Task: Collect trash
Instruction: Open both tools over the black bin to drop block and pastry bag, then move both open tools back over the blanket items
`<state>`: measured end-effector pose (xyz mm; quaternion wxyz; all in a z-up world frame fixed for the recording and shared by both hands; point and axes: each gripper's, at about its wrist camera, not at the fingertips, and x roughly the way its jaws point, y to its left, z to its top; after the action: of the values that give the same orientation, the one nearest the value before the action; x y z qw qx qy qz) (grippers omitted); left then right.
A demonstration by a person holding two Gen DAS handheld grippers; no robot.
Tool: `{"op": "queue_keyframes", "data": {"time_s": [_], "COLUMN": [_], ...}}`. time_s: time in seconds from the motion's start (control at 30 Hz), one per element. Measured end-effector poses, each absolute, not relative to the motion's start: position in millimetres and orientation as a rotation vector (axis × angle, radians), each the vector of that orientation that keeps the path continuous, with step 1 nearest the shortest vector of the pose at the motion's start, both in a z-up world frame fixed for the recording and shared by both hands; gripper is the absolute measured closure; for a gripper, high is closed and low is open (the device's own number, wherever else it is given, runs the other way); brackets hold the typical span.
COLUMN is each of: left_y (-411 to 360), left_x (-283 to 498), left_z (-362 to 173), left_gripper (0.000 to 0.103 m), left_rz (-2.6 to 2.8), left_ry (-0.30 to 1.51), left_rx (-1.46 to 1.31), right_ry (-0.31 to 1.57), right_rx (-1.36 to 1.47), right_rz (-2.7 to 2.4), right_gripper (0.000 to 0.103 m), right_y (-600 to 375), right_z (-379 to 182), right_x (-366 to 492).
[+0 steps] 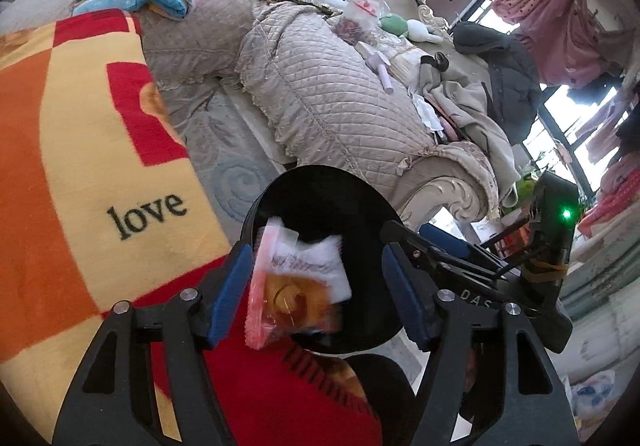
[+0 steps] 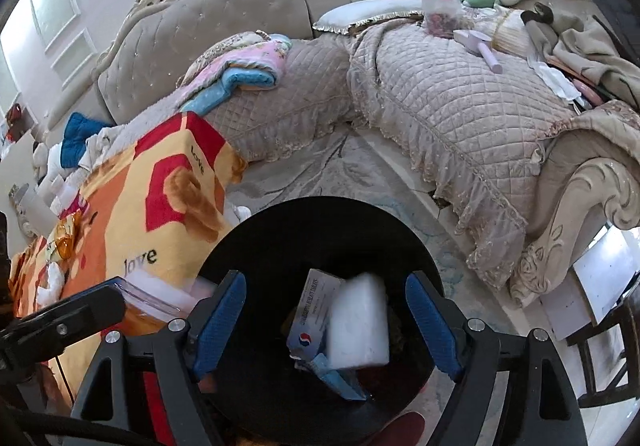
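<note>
A round black bin stands on the floor under both grippers. My left gripper is open above it. A blurred pink-edged snack wrapper hangs between its blue pads, close to the left pad and well apart from the right one. My right gripper is also open over the bin. A blurred white block and a printed box lie loose between its fingers inside the bin and touch neither pad. The right gripper also shows beside the bin in the left wrist view.
A table draped in an orange, yellow and red "love" blanket borders the bin on the left. A quilted sofa with bags, toys and clothes runs behind. There is patterned carpet between them, and a dark chair stands at the right.
</note>
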<state>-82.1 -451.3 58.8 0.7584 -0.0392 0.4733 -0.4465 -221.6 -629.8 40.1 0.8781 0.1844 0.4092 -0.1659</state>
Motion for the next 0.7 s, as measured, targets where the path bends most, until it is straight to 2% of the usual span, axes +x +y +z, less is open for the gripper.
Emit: {"op": "queue_keyframes", "data": {"time_s": [0.7], "left_y": [-361], "left_x": [-74], "left_z": [54], "left_gripper": [0.036], "left_rz": [-0.661], "left_ry": [0.954], "left_rx": [0.008], "right_ry": [0.907], "right_rx": [0.266], "right_rz": [-0.187], "right_gripper": [0.023], "right_y": [-550], "right_z": [39], "right_x": [-192]}}
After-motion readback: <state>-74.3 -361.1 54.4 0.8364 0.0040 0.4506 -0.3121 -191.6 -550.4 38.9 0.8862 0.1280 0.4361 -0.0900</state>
